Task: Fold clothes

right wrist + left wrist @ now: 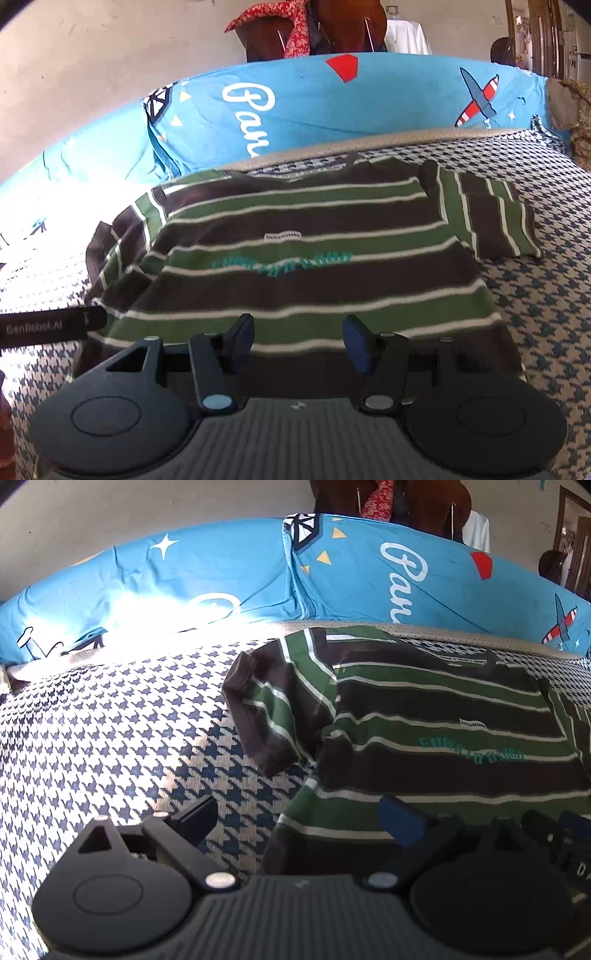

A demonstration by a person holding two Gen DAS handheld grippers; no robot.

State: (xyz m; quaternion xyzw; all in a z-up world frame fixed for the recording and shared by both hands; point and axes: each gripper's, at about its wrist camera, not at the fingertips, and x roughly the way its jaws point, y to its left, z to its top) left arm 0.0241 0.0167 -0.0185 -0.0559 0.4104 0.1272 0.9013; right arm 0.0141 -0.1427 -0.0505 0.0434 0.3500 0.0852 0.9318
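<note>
A green, brown and white striped T-shirt (310, 258) lies spread front-up on a houndstooth bedcover (546, 295), its collar toward the far edge where a blue printed pillow (332, 107) runs along the wall. The right sleeve lies flat to the right; the left sleeve (266, 709) is rumpled and partly turned up. The right gripper (299, 341) hangs over the near hem with its jaws spread and nothing between them. The left gripper (299, 821) sits at the shirt's near left corner, jaws also parted and empty, one finger over the bedcover and the other over the cloth. The shirt looks like thin, light knit: limp, likely to sag and crease when lifted, and apt to drag on the textured cover rather than slide. A pinch on a single layer would probably hold it well. The likeliest places to take hold are the hem corners or the shoulder seams, with the crumpled left sleeve smoothed first.
</note>
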